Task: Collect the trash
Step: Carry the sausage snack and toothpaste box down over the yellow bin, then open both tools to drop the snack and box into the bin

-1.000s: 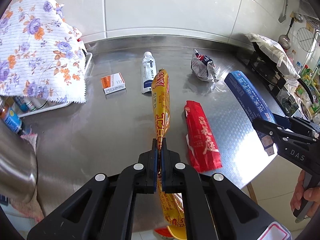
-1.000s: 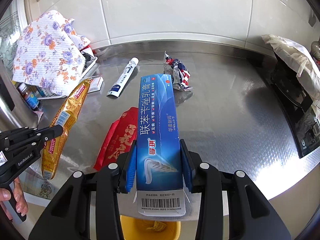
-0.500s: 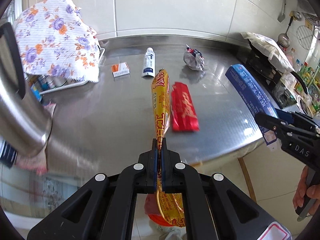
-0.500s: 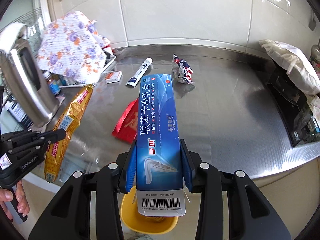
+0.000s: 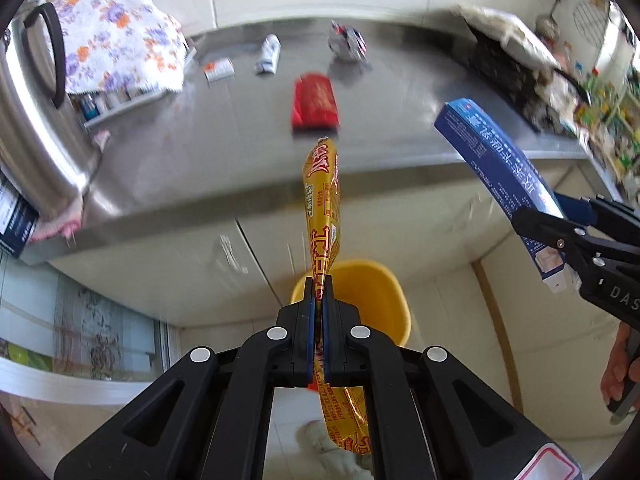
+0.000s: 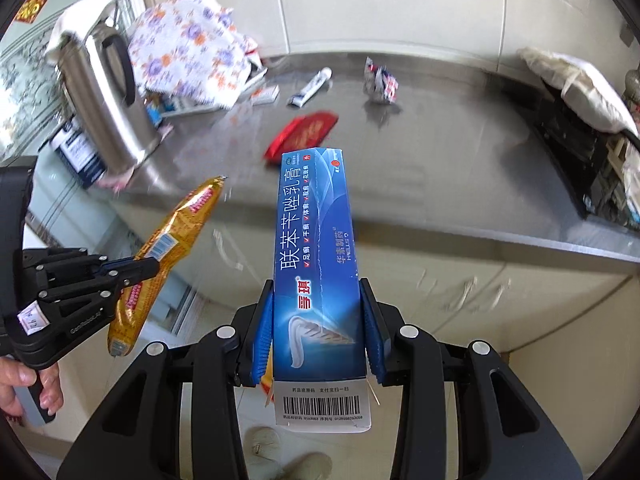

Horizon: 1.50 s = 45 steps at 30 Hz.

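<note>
My left gripper (image 5: 319, 280) is shut on a long golden snack wrapper (image 5: 323, 208), held in the air in front of the steel counter (image 5: 224, 168) and above a yellow bin (image 5: 376, 300) on the floor. My right gripper (image 6: 316, 312) is shut on a blue toothpaste box (image 6: 314, 248), also off the counter. The box shows in the left wrist view (image 5: 492, 164), and the wrapper in the right wrist view (image 6: 168, 240). On the counter lie a red packet (image 5: 315, 100), a crumpled foil wrapper (image 5: 347, 42), a white tube (image 5: 269, 54) and a small orange-white box (image 5: 218, 70).
A steel kettle (image 6: 104, 96) stands at the counter's left end beside a floral cloth (image 6: 192, 48) over a rack. A black stove (image 6: 580, 144) with a white cloth sits at the right. Cabinet doors (image 6: 400, 296) run below the counter edge.
Both grippers have pulled back from the counter and tilted down with their items still held. The yellow bin has come into full view under the left gripper.
</note>
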Each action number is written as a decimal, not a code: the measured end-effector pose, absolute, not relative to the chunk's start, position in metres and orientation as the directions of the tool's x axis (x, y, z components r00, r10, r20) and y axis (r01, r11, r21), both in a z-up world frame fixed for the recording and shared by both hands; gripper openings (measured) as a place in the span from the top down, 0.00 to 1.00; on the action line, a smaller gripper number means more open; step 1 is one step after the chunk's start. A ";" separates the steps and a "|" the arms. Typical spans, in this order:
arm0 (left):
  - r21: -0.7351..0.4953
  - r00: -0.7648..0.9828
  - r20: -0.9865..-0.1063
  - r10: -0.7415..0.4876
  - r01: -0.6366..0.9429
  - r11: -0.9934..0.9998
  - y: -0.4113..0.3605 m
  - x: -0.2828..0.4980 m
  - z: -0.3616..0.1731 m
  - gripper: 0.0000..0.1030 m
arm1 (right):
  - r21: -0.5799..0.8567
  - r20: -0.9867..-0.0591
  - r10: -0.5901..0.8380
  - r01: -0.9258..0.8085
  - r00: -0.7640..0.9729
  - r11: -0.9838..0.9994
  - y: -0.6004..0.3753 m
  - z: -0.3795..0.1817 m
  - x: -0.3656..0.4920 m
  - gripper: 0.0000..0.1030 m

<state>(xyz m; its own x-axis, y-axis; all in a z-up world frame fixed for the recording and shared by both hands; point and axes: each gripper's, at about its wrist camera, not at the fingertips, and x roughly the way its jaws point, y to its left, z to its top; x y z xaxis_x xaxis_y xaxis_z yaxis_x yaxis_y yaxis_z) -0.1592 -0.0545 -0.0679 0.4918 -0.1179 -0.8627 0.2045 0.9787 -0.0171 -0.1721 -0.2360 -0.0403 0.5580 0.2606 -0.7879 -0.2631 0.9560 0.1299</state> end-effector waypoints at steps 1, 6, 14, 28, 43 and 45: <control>-0.019 0.479 -0.869 -0.120 0.210 0.977 -0.055 -0.162 -0.072 0.96 | 0.139 -0.798 0.268 -0.267 0.540 0.954 -0.237 -0.048 -0.178 0.60; -0.008 0.385 -0.916 -0.112 0.260 0.965 -0.057 -0.172 -0.109 0.96 | 0.150 -0.840 0.276 -0.289 0.468 0.946 -0.235 -0.079 -0.195 0.60; -0.011 0.231 -0.968 -0.101 0.365 0.931 -0.057 -0.174 -0.180 0.96 | 0.156 -0.914 0.262 -0.330 0.308 0.931 -0.224 -0.148 -0.202 0.60; -0.052 0.030 -0.997 -0.074 0.458 0.887 -0.067 -0.125 -0.291 0.96 | 0.178 -0.977 0.204 -0.291 0.059 0.940 -0.208 -0.268 -0.148 0.60; -0.113 -0.058 -0.994 -0.097 0.448 0.887 -0.079 -0.089 -0.359 0.96 | 0.236 -0.972 0.229 -0.230 -0.058 0.944 -0.209 -0.352 -0.105 0.60; -0.118 -0.065 -0.993 -0.100 0.441 0.890 -0.078 -0.086 -0.365 0.96 | 0.244 -0.970 0.235 -0.225 -0.065 0.943 -0.211 -0.357 -0.102 0.60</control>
